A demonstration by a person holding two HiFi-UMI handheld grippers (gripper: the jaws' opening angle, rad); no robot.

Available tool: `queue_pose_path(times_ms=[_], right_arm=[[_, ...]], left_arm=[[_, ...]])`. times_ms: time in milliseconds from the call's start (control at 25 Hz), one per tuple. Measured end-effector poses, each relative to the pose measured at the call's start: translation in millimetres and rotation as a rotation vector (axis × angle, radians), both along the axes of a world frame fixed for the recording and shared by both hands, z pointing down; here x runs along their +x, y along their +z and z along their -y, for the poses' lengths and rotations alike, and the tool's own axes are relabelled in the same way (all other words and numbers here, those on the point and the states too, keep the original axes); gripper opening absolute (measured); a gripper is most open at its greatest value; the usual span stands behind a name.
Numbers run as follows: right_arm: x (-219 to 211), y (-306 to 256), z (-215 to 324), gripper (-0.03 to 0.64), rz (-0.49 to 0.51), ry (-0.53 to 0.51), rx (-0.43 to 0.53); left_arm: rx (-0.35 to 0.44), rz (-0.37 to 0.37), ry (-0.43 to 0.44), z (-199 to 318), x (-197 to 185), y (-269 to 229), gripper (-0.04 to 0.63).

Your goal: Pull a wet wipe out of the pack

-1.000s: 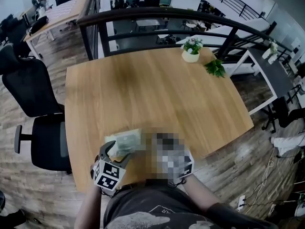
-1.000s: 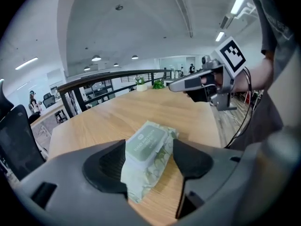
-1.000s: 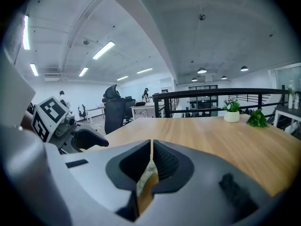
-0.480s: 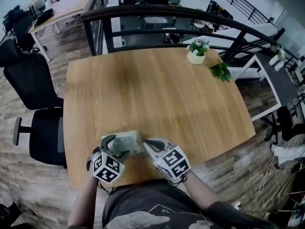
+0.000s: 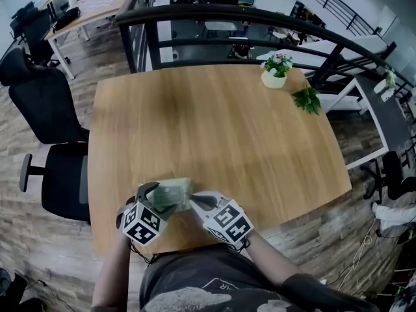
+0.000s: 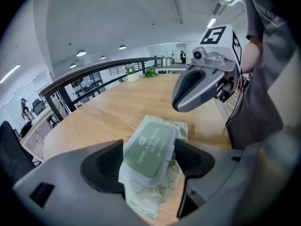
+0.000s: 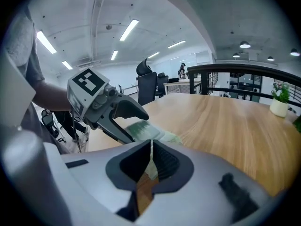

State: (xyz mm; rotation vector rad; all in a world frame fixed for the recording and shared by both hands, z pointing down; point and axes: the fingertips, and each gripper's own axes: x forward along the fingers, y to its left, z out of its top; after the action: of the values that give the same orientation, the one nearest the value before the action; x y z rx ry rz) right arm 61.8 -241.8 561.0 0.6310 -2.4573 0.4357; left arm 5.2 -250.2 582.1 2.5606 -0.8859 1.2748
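Left gripper [image 6: 149,150]: jaws wide, just been opening, astride the wet wipes pack [image 5: 172,190].
Right gripper [image 7: 151,149]: jaws drawn together, tips at the pack's right edge.
Pack: flat near the table's [image 5: 214,129] front edge.
Table: light wood, potted plant [image 5: 275,70] at far corner.
Room: dark railing [image 5: 260,21] behind, black chairs [image 5: 39,103] at left.

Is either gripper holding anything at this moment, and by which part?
Nothing is gripped. The left gripper straddles the wipes pack without clamping, its jaws having just been opening; the right gripper is shut and empty.
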Motion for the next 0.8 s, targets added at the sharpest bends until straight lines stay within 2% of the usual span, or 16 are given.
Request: queue_pose_path(times_ms=[240, 600, 800], right_arm=[[-7.2, 5.4, -3.2, 0.029, -0.019, -0.033, -0.009], [-14.5, 27.0, -9.5, 0.029, -0.116, -0.087, -0.018], [-17.5, 32.3, -8.4, 0.029, -0.131, -0.084, -0.046]], left_arm=[[-0.015, -0.013, -0.004, 0.7, -0.7, -0.5, 0.331], [-0.064, -0.043, 0.019, 0.1, 1.2, -1.2, 0.316], [-0.097, -0.065, 0.034, 0.9, 0.3, 0.3, 0.31]])
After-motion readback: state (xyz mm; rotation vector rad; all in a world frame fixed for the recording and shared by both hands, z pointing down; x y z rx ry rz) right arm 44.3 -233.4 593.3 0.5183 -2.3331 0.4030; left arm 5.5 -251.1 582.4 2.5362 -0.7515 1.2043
